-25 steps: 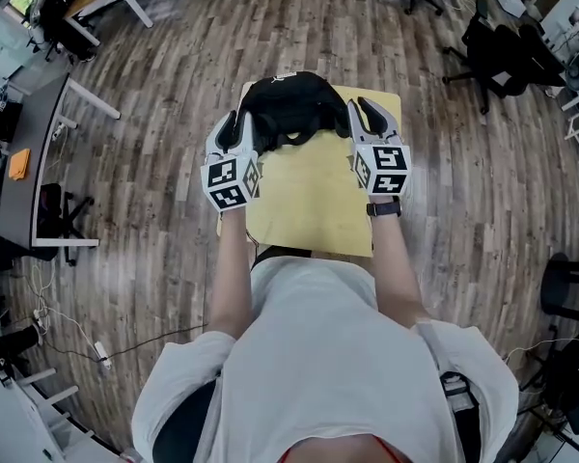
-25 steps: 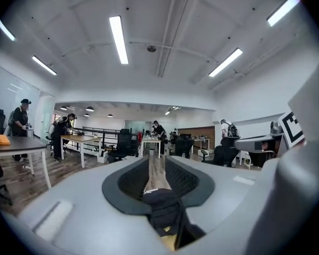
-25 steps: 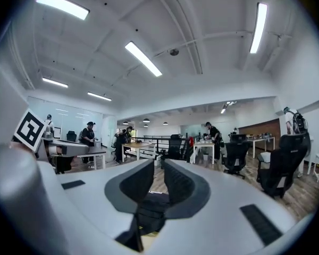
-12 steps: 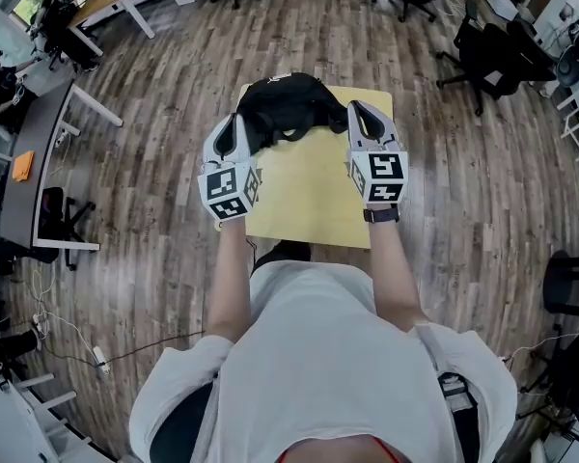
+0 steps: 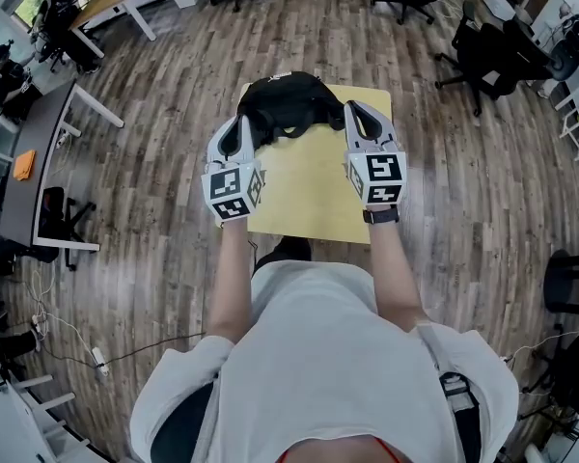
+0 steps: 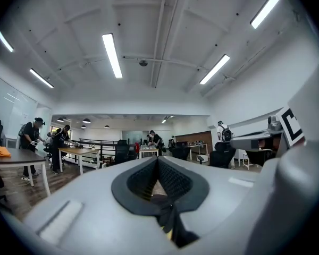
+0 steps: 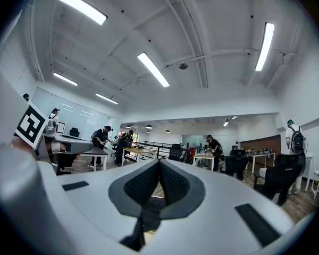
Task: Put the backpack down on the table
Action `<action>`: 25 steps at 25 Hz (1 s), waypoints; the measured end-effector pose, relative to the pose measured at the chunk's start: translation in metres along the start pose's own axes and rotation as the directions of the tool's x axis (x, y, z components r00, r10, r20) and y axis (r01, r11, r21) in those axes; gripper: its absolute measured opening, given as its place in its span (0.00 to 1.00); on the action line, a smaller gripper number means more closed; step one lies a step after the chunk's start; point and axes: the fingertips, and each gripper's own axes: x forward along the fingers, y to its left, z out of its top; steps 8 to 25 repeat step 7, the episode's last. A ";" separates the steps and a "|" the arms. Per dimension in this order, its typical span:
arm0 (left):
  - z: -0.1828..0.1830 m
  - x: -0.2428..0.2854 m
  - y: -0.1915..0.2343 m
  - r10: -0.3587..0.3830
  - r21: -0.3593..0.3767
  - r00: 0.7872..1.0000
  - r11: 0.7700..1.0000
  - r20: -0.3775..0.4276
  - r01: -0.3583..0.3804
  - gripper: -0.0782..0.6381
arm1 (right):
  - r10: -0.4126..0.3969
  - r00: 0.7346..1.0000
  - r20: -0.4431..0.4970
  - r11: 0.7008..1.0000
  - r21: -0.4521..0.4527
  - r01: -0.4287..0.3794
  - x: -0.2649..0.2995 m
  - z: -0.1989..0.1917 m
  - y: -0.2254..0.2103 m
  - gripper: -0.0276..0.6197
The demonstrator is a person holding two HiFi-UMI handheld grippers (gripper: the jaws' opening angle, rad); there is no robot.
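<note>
The black backpack (image 5: 285, 104) lies on the far end of the small yellow table (image 5: 309, 196). My left gripper (image 5: 239, 125) is at its left side and my right gripper (image 5: 355, 112) at its right side, both pointing level and away from me. Each is shut with nothing held. In the left gripper view the ribbed black pads (image 6: 170, 177) meet at the tip of the left gripper (image 6: 158, 161), and the office shows beyond. The right gripper view shows the right gripper (image 7: 159, 164) the same way, pads together. The backpack is in neither gripper view.
Wooden floor surrounds the table. Black office chairs (image 5: 502, 51) stand at the far right, and grey desks (image 5: 39, 152) at the left. People stand at desks (image 6: 77, 152) far across the room. The person's legs are below the table's near edge.
Both grippers' jaws, apart a second ago beside the backpack, have closed. Both hands have risen and drawn a little away from it. The backpack has stayed on the table.
</note>
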 end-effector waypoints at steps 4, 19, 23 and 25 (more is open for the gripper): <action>0.004 -0.003 0.004 0.000 -0.010 1.000 1.000 0.005 0.000 0.12 | 0.006 1.000 0.001 1.000 -0.019 -0.005 -0.001 0.004 0.006 0.06; 0.005 -0.006 0.005 -0.003 -0.011 1.000 1.000 0.005 0.004 0.12 | 0.010 1.000 -0.004 0.999 -0.040 -0.010 -0.003 0.004 0.011 0.06; 0.005 -0.006 0.005 -0.003 -0.011 1.000 1.000 0.005 0.004 0.12 | 0.010 1.000 -0.004 0.999 -0.040 -0.010 -0.003 0.004 0.011 0.06; 0.005 -0.006 0.005 -0.003 -0.011 1.000 1.000 0.005 0.004 0.12 | 0.010 1.000 -0.004 0.999 -0.040 -0.010 -0.003 0.004 0.011 0.06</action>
